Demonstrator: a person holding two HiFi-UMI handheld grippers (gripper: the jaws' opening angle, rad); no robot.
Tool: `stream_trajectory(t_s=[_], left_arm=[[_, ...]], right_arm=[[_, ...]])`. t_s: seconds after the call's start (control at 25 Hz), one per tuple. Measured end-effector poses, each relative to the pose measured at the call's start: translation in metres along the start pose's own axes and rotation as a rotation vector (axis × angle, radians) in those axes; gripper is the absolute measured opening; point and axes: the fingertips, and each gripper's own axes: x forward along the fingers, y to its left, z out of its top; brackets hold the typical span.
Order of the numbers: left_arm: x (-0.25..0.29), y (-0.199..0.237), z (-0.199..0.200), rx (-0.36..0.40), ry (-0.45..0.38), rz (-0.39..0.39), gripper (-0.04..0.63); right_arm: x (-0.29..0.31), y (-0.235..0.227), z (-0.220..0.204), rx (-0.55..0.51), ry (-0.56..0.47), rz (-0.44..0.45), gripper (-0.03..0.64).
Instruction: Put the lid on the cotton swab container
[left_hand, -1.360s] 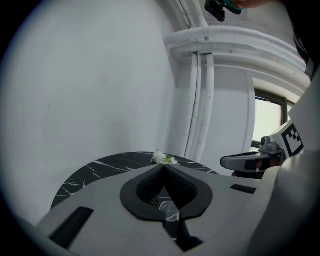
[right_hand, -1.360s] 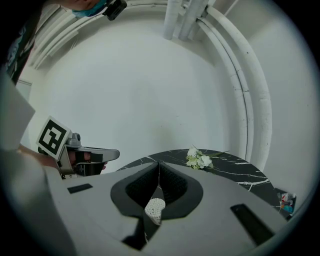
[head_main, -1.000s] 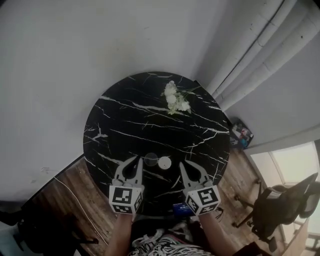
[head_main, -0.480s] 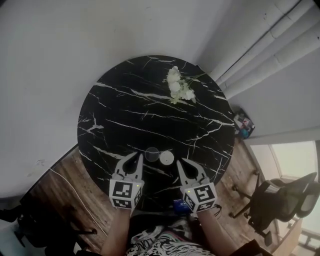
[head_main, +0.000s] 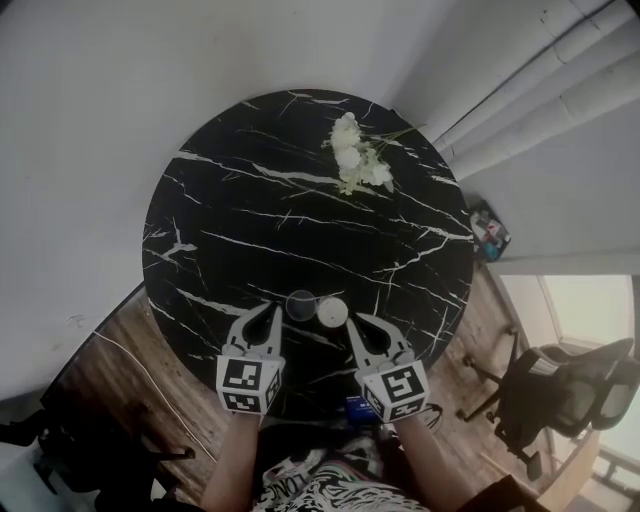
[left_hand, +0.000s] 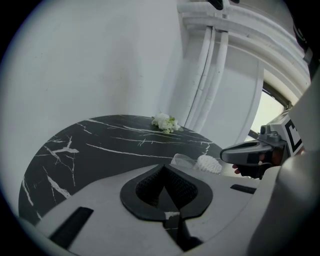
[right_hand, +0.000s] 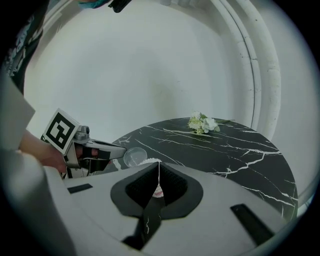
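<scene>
Hovering at the 6 o'clock edge of the table (head_main: 200, 230): left gripper (head_main: 272, 311) and right gripper (head_main: 358, 323), both clenched, jaws together, nothing held. Each gripper view agrees: pads meet, no object between them.

Container (head_main: 333, 313) is open with white swabs (left_hand: 209, 164) showing. It stands near the 6 o'clock edge, between the two grippers' tips. Lid (head_main: 300, 303), clear, lies on the marble just beside the container at its 9 o'clock; touching or apart not resolved. Flowers (head_main: 358, 165) are well apart, toward 1 o'clock, and not in the way.

Step in hand (judgement): reach for the lid, not yet begun. Left gripper is nearest, with the lid at its 1 o'clock. Notes for doing it well:
- Open the jaws before descending. The lid looks thin and flat, so pinch its rim from the side.
- Clear plastic is probably light and slick. Close gently or it may skate on the marble.
- Right gripper could brace the container at its 3 o'clock side while the lid is lowered level and centred.
</scene>
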Motion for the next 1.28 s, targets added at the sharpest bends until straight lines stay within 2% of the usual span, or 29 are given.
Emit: stream_trajectory(t_s=[0.56,1.28], left_arm=[[0.018,0.001,-0.018,-0.014,0.065,-0.034,0.014],[0.019,-0.013,-0.009,-0.006,0.050,-0.076,0.014]], right_arm=[[0.009,0.008,-0.006,-0.015,0.020,0.034,0.017],[0.009,0.009,-0.009,-0.025,0.029,0.038,0.017]])
